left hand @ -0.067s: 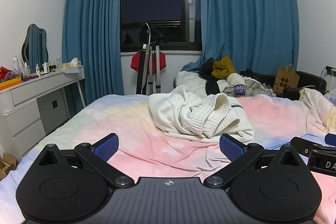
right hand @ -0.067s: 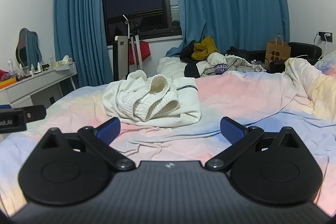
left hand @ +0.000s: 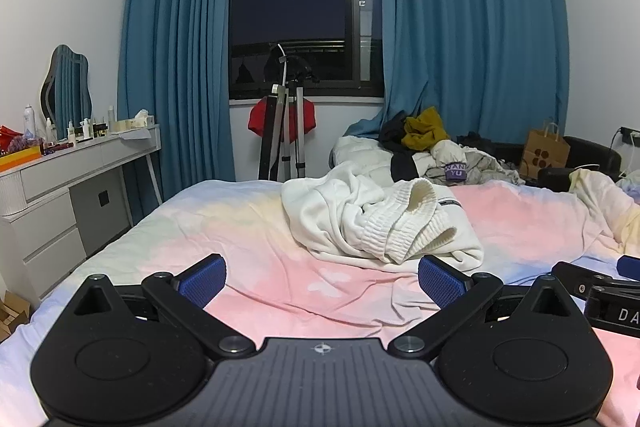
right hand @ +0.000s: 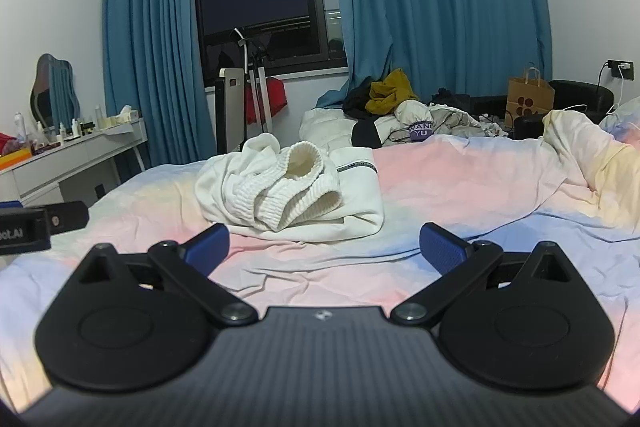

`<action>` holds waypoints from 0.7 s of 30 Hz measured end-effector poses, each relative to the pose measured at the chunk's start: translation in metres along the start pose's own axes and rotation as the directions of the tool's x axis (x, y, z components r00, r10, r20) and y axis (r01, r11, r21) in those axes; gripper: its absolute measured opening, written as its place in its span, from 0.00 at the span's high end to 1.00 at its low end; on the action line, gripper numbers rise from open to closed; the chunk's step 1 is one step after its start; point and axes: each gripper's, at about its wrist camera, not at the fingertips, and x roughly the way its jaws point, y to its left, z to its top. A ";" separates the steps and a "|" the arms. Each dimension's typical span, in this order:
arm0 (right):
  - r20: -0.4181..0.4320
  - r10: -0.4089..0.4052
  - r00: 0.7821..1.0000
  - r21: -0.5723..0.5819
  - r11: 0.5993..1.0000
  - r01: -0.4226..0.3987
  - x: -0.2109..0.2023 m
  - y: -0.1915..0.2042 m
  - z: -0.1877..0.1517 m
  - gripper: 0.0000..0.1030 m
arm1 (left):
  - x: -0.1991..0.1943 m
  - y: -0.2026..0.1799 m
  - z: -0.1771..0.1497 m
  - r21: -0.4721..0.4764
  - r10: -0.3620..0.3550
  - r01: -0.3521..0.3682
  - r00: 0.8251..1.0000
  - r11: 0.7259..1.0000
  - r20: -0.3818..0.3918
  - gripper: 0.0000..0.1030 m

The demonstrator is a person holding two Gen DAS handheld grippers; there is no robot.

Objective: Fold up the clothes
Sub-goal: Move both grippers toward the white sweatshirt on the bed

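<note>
Clearly nothing was folded yet: the white sweater [left hand: 380, 223] lay crumpled on the bed [left hand: 256, 263], ahead of both hand-held grippers. Left hand-held gripper [left hand: 322, 277] and right hand-held gripper [right hand: 325, 247] were spread wide, empty. Next move likely called for reaching forward and pinching 2 edges.

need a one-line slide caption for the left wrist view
Left tongs open and empty above the pastel bedsheet, facing a crumpled white sweater not yet folded.
</note>
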 end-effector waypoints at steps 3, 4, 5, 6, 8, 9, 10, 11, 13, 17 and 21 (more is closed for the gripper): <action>0.002 0.001 1.000 -0.002 1.000 -0.001 0.000 -0.001 0.000 0.00 | 0.000 0.000 -0.001 -0.002 0.000 0.000 1.000 1.000 0.001 0.00; 0.001 -0.002 1.000 -0.005 1.000 0.002 0.001 -0.002 0.000 0.00 | 0.000 0.001 -0.001 -0.002 0.000 0.000 1.000 1.000 0.001 0.00; 0.000 -0.004 1.000 -0.009 1.000 0.004 0.001 -0.002 -0.001 0.00 | 0.000 0.001 -0.001 -0.003 0.000 0.000 1.000 1.000 0.001 0.00; -0.001 -0.004 1.000 -0.010 1.000 0.004 0.000 -0.001 -0.001 0.00 | 0.000 0.001 -0.001 -0.004 0.000 0.000 1.000 1.000 0.002 0.00; -0.004 -0.004 1.000 -0.012 1.000 0.004 0.000 0.002 -0.002 0.00 | 0.000 0.001 -0.002 -0.005 0.000 0.000 1.000 1.000 0.002 0.00; -0.008 -0.004 1.000 -0.008 1.000 0.004 0.002 0.002 -0.002 0.00 | 0.000 0.001 -0.002 -0.005 0.000 0.000 1.000 1.000 0.003 0.00; -0.013 -0.005 1.000 -0.004 1.000 0.005 0.004 0.002 -0.002 0.00 | 0.000 0.002 -0.002 -0.006 0.000 0.000 1.000 1.000 0.003 0.00; -0.016 -0.007 1.000 -0.005 1.000 0.007 0.005 0.003 -0.002 0.00 | 0.000 0.002 -0.003 -0.007 0.000 0.000 1.000 1.000 0.003 0.00; -0.015 -0.004 1.000 -0.003 1.000 0.004 0.004 0.002 -0.004 0.00 | 0.000 0.002 -0.003 -0.009 -0.001 0.001 1.000 1.000 0.002 0.00; -0.016 0.003 1.000 0.002 1.000 -0.003 0.005 0.001 -0.005 0.00 | 0.000 0.001 -0.004 -0.008 -0.005 0.005 1.000 1.000 0.002 0.00; -0.012 0.002 1.000 0.004 1.000 -0.002 0.005 0.000 -0.005 0.00 | -0.001 0.001 -0.005 -0.008 -0.006 0.006 1.000 1.000 0.001 0.00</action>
